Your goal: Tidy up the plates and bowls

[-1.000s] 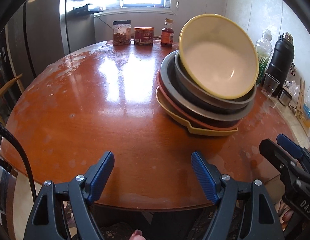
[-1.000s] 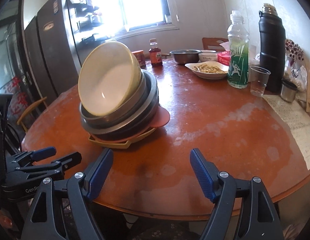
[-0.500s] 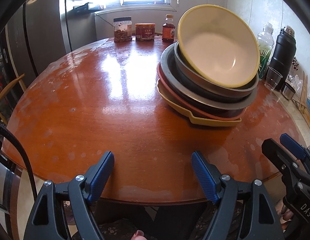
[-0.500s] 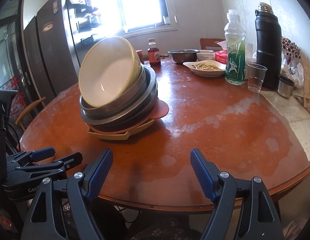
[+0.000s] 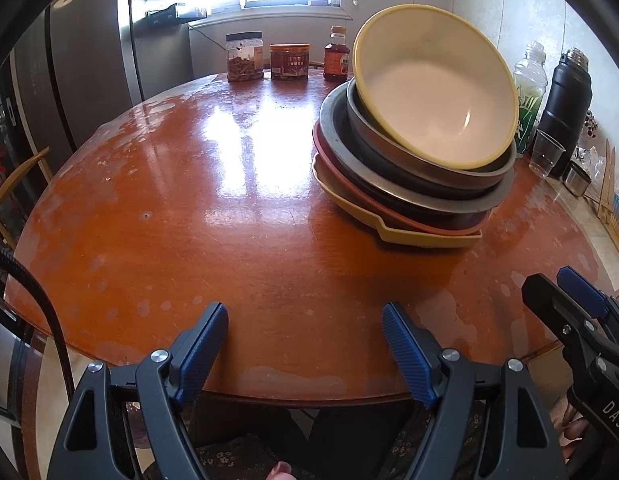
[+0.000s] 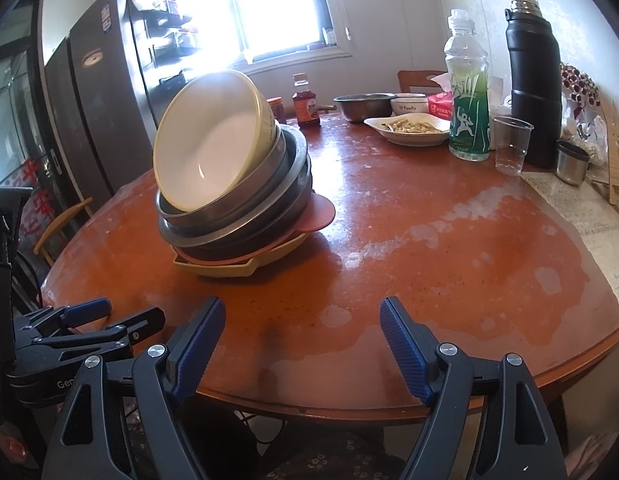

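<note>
Round reddish-brown tabletop (image 5: 157, 216), glossy, with pale worn patches. On it, one stack of dishes: at the bottom a yellow plate (image 5: 413, 236) with angular handles, touching the tabletop; on that a pink plate (image 6: 321, 212); then two nested metal bowls (image 5: 393, 168); on top a yellow bowl (image 5: 433, 92) with a white inside, tilted so its mouth faces the near edge. Along the far edge by the window: a clear jar (image 5: 244, 56), a red-labelled jar (image 5: 289, 61), a small sauce bottle (image 5: 336, 56). To the right: a green-labelled plastic bottle (image 6: 467, 92), a black flask (image 6: 532, 80), a clear plastic cup (image 6: 509, 144), a small steel cup (image 6: 571, 162), a dish of food (image 6: 409, 130), a steel basin (image 6: 363, 106). Left claw (image 5: 303, 344): released, jaws standing wide, nothing between them, over the near edge of the tabletop, well apart from the stack. Right claw (image 6: 301, 340): likewise released and empty, near the same edge, to the right of the stack.
</note>
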Motion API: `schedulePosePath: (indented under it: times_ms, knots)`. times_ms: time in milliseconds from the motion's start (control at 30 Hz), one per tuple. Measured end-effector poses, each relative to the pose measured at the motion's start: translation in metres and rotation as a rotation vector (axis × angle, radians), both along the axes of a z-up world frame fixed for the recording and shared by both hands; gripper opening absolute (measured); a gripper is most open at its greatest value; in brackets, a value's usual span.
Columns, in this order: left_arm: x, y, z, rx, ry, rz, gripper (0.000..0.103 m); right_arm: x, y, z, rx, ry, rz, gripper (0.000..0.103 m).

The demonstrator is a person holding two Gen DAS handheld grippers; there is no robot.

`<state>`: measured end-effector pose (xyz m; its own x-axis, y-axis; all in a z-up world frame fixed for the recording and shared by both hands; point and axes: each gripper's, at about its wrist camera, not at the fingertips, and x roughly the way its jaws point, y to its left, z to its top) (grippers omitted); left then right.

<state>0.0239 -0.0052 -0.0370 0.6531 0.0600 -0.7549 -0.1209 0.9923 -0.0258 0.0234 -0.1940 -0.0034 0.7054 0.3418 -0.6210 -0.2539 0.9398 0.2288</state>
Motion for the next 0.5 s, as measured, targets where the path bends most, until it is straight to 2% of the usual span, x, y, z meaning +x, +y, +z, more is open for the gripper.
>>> schedulePosePath:
  times_ms: [500]
  knots:
    - [0.0001,0.0001,0.0006,0.002,0.004,-0.005,0.079,0.0012,0.0013,-0.0025,0.000,0.012,0.000,0.081]
